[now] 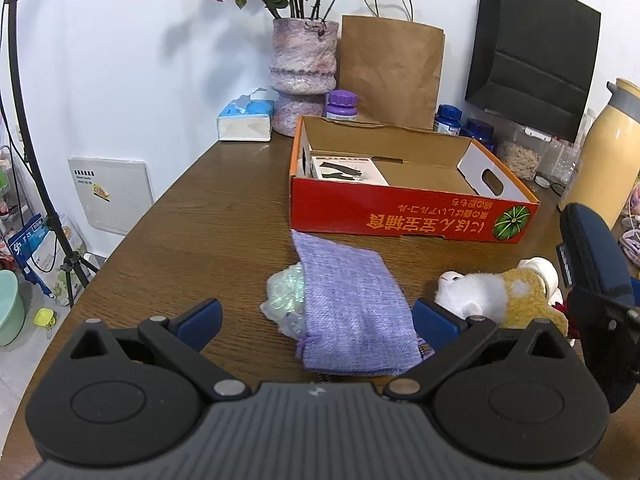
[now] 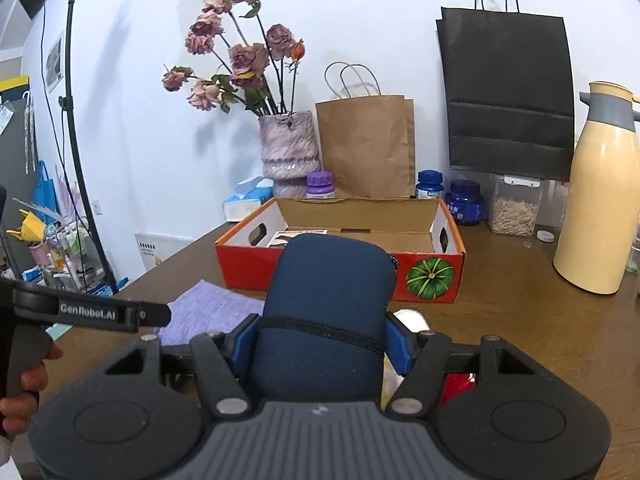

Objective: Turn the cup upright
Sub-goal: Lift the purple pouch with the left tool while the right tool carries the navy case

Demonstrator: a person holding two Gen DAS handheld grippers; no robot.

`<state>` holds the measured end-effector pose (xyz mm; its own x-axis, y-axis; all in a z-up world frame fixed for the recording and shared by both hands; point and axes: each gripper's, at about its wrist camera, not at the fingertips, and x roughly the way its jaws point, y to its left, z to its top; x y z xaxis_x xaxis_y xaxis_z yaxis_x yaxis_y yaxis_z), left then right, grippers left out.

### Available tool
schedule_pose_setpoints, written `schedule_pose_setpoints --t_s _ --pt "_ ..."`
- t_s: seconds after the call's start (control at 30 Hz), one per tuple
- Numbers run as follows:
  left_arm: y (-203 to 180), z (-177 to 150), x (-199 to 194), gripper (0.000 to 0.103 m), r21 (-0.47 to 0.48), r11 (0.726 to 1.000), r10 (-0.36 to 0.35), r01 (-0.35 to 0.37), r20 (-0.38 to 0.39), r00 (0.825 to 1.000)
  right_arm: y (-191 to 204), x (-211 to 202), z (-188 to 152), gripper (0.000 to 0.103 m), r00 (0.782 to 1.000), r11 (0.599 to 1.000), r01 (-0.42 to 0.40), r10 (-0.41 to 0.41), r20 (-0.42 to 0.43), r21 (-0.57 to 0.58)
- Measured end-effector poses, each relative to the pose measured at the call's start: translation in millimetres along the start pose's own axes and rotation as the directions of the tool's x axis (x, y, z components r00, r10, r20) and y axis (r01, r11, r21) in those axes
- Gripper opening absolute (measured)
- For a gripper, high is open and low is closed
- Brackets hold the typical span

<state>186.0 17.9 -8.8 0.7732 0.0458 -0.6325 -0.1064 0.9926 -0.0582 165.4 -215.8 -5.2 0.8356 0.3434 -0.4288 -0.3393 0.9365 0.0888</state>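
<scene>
Right gripper (image 2: 322, 346) has the cup (image 2: 326, 312), jaws clamped on its navy sleeve!
It's raised above the worktop (image 2: 500, 320), in front of the red box (image 2: 430, 276). Left gripper (image 1: 316, 316) hovers with jaws wide apart over the purple cloth (image 1: 352, 312).

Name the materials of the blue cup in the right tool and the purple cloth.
Cup: looks sleeved in matte navy neoprene-like fabric, with a stitched seam band; the body beneath is hidden. Purple cloth: coarse woven or knitted textile, with visible ribbing and a frayed corner.
</scene>
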Motion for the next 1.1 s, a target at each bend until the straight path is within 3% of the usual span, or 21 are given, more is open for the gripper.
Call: schedule_pose_setpoints --t_s 0.4,0.93,1.1 --pt "-42.0 2.1 34.3 0.103 0.092 0.995 0.050 -0.047 -0.024 0.998 -30.0 22.0 4.5 0.063 1.000 0.999 0.002 -0.003 0.023 0.043" --pt "-74.4 -7.9 86.1 0.103 0.218 0.952 0.222 -0.216 -0.001 0.975 -59.2 52.9 0.8 0.063 1.000 0.996 0.007 -0.009 0.022 0.092" --pt "-75.5 -10.3 87.9 0.094 0.221 0.946 0.238 -0.236 0.020 0.971 -61.3 54.1 -1.2 0.063 1.000 0.995 0.003 -0.005 0.017 0.097"
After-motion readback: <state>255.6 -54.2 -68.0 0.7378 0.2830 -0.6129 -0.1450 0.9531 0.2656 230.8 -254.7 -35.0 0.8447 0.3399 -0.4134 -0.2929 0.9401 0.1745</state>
